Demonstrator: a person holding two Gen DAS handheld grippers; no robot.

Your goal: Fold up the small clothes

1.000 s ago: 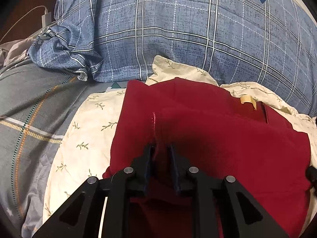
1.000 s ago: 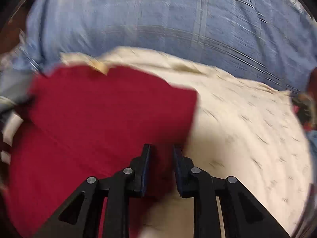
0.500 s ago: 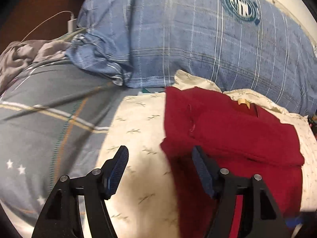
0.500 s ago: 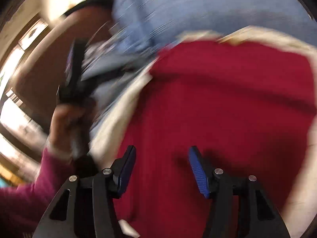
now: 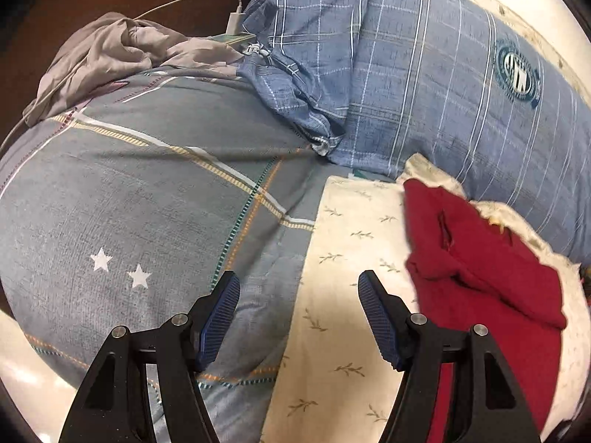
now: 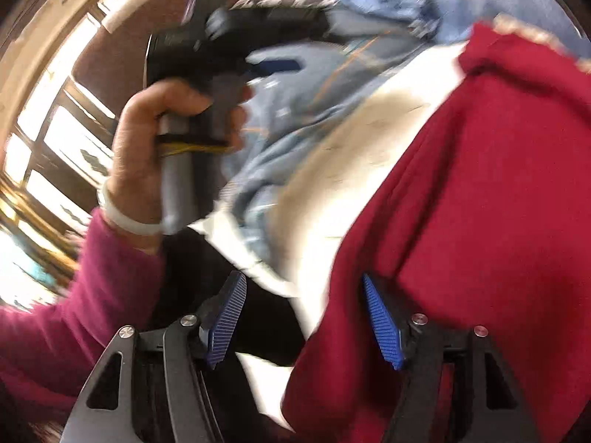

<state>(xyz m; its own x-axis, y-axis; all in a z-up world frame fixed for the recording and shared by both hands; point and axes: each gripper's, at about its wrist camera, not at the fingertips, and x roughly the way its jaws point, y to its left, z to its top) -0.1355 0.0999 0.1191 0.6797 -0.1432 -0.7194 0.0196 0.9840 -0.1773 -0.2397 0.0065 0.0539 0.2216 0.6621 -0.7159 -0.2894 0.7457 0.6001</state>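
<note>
left gripper (image 5: 299, 317): hanging wide open, nothing inside
right gripper (image 6: 304, 321): jaws just opening, gripping nothing
folded dark red knit garment (image 5: 491, 277): lying on cream leaf-print cloth (image 5: 354, 243)

Both wrist cameras look steeply down along their fingers, close over the bed: the left faces the grey bedspread (image 5: 147, 199), the right looks leftward, sharing the red garment (image 5: 480, 269) and cream cloth (image 5: 351, 229).
</note>
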